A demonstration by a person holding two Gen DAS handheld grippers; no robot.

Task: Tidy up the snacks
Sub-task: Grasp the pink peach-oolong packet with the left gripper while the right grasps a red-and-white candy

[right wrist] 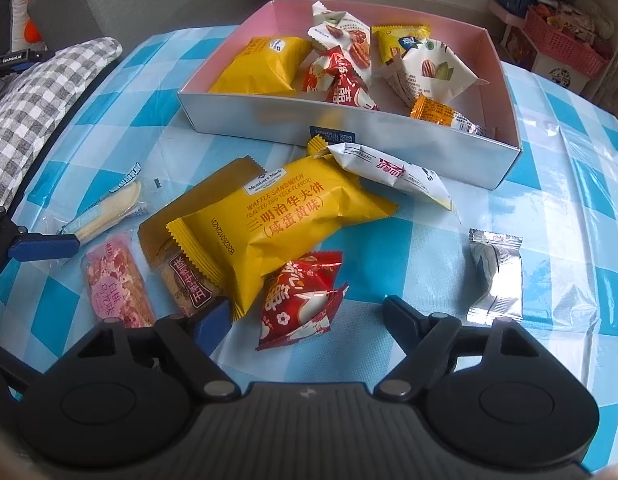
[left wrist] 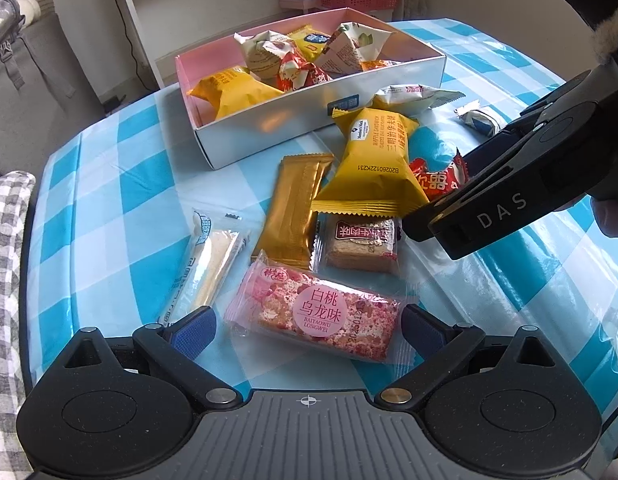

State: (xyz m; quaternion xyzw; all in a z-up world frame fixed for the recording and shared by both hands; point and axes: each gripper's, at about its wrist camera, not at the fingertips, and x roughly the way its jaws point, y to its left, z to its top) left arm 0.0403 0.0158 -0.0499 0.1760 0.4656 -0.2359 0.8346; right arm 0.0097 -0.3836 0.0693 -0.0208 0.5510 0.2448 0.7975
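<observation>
While both grippers hover over the blue-and-white checked tablecloth:
Left gripper: jaws held apart, the pink clear-wrapped peach oolong cake lying between them.
Right gripper: jaws apart, the red foil snack packet between, unpressed.
White pink-lined cardboard box: part-filled, toward the far edge.
Loose snacks: clustered before its front wall.

tablecloth: glossy plastic (checked) | box: smooth card | wrappers: shiny film

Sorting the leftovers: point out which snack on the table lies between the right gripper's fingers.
The red crinkly snack packet; the big yellow waffle-sandwich packet lies beyond it, the silver foil packet off to the side.
</observation>
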